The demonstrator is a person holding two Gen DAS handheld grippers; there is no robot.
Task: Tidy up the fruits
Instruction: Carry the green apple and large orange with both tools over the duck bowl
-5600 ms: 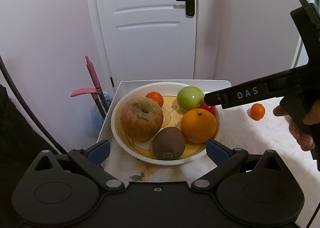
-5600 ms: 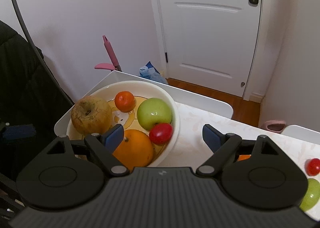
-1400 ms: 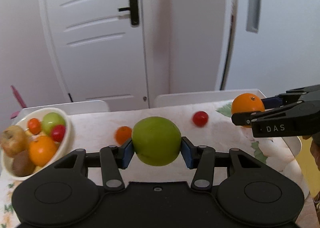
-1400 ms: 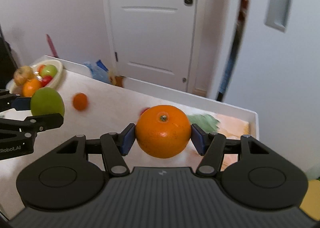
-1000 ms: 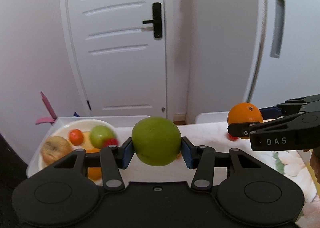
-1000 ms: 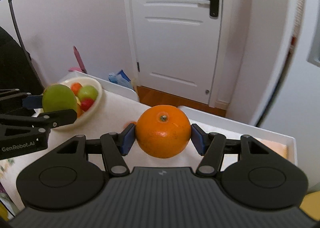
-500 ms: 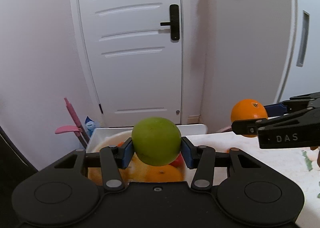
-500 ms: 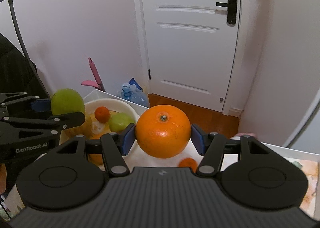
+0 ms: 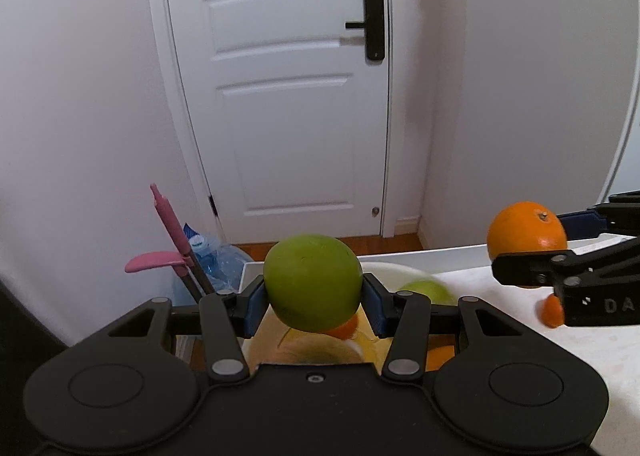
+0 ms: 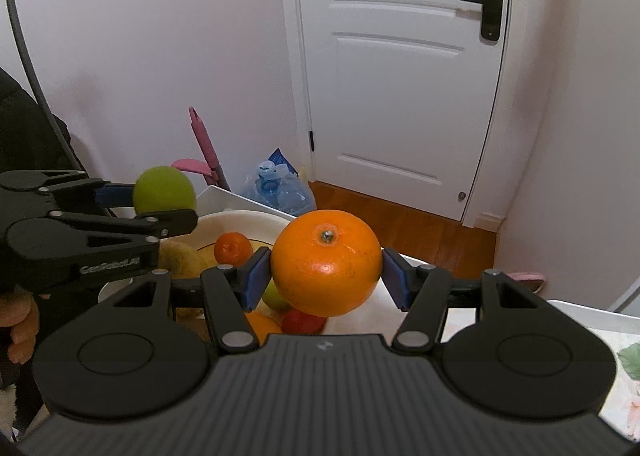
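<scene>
Two fruits are riding in the jaws at once: the left gripper (image 9: 314, 298) is clamping a round green apple (image 9: 312, 282) between its blue pads, and the right gripper (image 10: 324, 284) is squeezing a large glossy orange (image 10: 326, 262), stem end up, the same way. Directly below and just ahead of both sets of jaws the shallow white ceramic bowl (image 10: 240, 218) is sitting at the corner of the white table (image 9: 500, 296), already holding a small tangerine (image 10: 233, 247), a second green apple (image 9: 424, 290), a brownish apple, another orange and a red tomato (image 10: 302, 322). The left gripper is hanging over the bowl's near-left part, so it looks the closer one to a drop; the right one is hovering over the bowl's right rim. Neither fruit has a long axis that matters. Against the frame a second back, when the bowl was lying off to the left of both grippers, it is now lying under them, with both grips unchanged.
</scene>
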